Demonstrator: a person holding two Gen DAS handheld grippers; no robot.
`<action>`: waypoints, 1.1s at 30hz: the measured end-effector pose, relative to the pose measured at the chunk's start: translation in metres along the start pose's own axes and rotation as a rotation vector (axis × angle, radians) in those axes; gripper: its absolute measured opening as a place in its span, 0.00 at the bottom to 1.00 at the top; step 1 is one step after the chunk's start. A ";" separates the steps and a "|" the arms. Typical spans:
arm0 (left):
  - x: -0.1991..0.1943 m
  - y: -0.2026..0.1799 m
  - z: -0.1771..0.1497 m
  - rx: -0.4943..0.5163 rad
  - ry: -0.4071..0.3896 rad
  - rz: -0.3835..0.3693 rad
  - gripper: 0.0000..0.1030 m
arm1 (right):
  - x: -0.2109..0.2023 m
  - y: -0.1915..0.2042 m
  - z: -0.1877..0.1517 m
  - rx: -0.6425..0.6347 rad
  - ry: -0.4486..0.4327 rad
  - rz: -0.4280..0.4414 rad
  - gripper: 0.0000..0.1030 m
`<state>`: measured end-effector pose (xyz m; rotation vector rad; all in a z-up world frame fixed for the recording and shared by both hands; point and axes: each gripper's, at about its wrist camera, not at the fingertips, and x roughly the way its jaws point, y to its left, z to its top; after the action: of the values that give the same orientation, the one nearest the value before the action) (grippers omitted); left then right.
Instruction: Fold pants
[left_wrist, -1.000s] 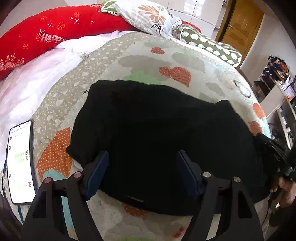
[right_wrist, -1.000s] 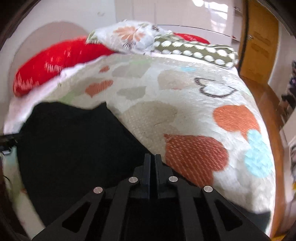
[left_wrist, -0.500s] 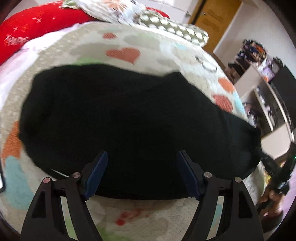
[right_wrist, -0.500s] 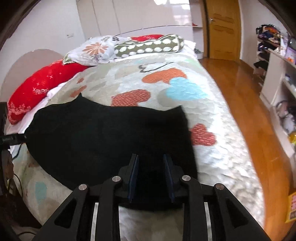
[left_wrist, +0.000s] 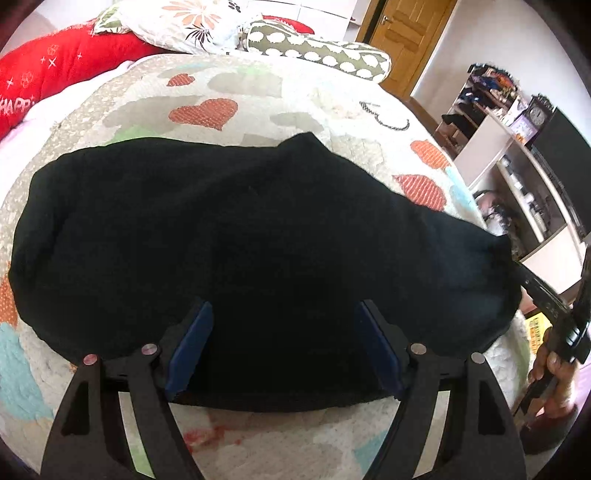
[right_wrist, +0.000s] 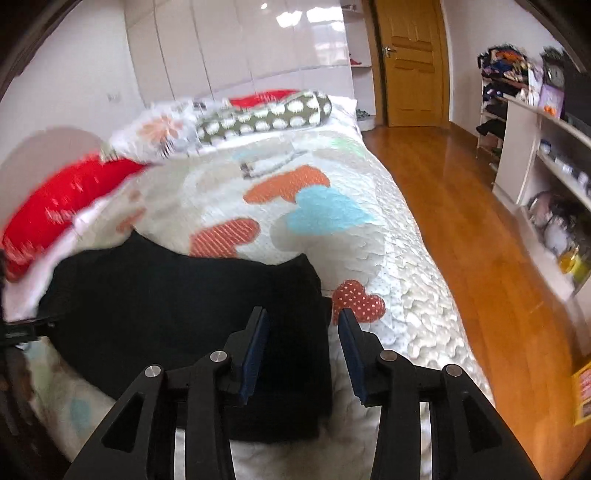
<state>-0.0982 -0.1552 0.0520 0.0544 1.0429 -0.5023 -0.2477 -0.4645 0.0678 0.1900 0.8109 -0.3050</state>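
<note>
black fabric pants (left_wrist: 236, 236) lie spread flat across the near part of a quilted bedspread with orange, grey and blue hearts (left_wrist: 258, 107), folded into a broad dark slab; same pants (right_wrist: 177, 306) in the right wrist view, their right edge ending just short of a red dotted heart.

left gripper (left_wrist: 284, 347): blue-padded fingers (left_wrist: 190, 347) spread wide, hovering over the near hem of the pants, nothing between them. cannot tell whether the tips touch the cloth.

right gripper (right_wrist: 301, 350): fingers parted to a moderate gap, nothing clamped. left finger sits over the pants' right edge, right finger over bare bedspread. in the left wrist view this tool appears at the far right (left_wrist: 546, 299), a hand (left_wrist: 554, 373) around its handle, close by the pants' right end.

at the head of the bed: long red cushion (left_wrist: 55, 70), floral white pillow (left_wrist: 184, 22), olive bolster with white spots (left_wrist: 317, 51). wooden door (right_wrist: 410, 62) and white shelving unit (right_wrist: 535, 147) beyond the glossy wood floor (right_wrist: 480, 240).
</note>
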 end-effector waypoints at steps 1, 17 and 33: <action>0.003 -0.004 -0.001 0.012 -0.005 0.021 0.77 | 0.010 0.003 -0.001 -0.021 0.034 -0.047 0.39; 0.011 -0.059 0.008 0.118 -0.015 -0.004 0.77 | -0.030 0.028 -0.020 -0.073 0.023 0.141 0.40; 0.023 -0.140 0.041 0.328 0.038 -0.243 0.82 | -0.040 -0.013 -0.057 0.086 0.090 0.146 0.56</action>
<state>-0.1143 -0.2994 0.0804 0.2305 1.0007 -0.8938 -0.3165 -0.4536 0.0580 0.3438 0.8688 -0.1951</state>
